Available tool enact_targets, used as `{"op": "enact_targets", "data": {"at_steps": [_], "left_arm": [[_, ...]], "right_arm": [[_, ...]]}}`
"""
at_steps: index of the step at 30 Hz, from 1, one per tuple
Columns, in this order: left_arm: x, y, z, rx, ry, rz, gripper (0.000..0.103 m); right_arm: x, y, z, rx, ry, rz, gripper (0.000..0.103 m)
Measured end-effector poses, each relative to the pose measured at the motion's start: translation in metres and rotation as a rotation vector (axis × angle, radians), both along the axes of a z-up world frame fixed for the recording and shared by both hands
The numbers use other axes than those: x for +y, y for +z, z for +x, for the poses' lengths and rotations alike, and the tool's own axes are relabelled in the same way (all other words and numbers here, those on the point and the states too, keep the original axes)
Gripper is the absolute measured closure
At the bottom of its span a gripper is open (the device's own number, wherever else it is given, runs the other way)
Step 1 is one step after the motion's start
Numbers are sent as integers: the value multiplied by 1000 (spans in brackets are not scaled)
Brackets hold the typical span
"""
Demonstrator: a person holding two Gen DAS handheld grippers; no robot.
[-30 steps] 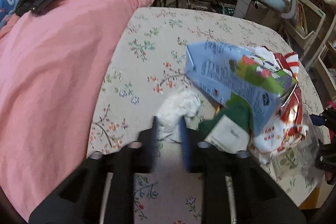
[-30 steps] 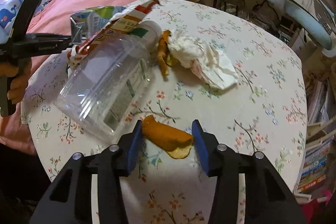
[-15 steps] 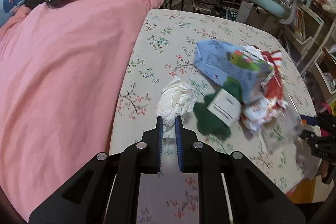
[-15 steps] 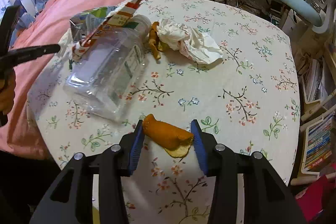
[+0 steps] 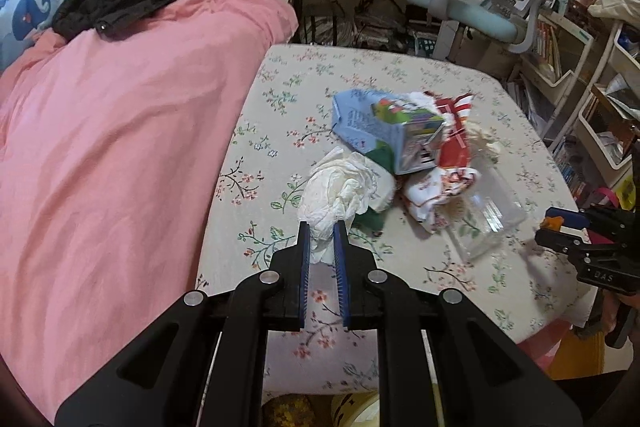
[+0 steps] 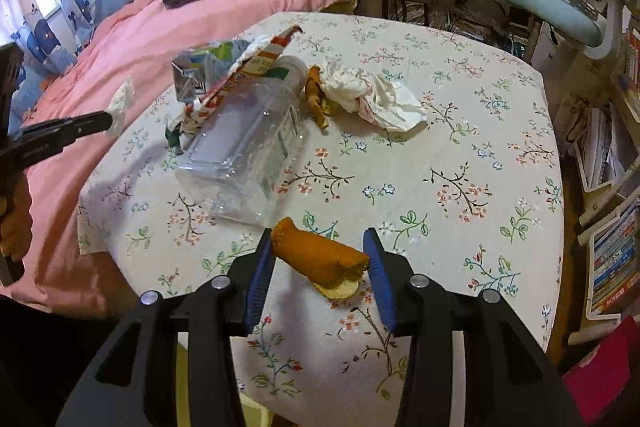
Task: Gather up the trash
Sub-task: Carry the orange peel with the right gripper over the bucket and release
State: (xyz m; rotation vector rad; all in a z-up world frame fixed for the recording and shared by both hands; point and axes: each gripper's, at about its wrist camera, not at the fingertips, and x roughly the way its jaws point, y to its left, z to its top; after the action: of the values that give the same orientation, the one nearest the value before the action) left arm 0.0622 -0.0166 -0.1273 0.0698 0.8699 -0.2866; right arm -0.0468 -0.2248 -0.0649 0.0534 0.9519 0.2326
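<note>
Trash litters my floral table (image 6: 460, 131): I have a crumpled white tissue (image 5: 340, 195) clamped in my left gripper (image 5: 320, 239), held above the table's near left side, and an orange peel (image 6: 320, 257) pinched between the blue pads of my right gripper (image 6: 320, 259) above the near edge. I should keep both grips firm and carry slowly, since the tissue could slip. A clear bottle (image 6: 244, 151) lies close by; open room lies toward me, a pink bed (image 5: 112, 147) left.

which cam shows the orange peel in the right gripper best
The right wrist view: the orange peel sits large between the right gripper's blue pads. The left wrist view shows only an orange speck at that gripper's tip.
</note>
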Motion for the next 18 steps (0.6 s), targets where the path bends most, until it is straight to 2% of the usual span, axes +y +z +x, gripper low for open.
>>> {"op": "enact_targets", "data": {"at_steps": [9, 18], "left_arm": [[-7, 22, -34, -84, -14, -9, 92], [-8, 30, -60, -110, -24, -28, 91]], "right_arm": [[0, 13, -14, -51, -23, 59, 59], [14, 32, -40, -110, 3, 88, 59]]}}
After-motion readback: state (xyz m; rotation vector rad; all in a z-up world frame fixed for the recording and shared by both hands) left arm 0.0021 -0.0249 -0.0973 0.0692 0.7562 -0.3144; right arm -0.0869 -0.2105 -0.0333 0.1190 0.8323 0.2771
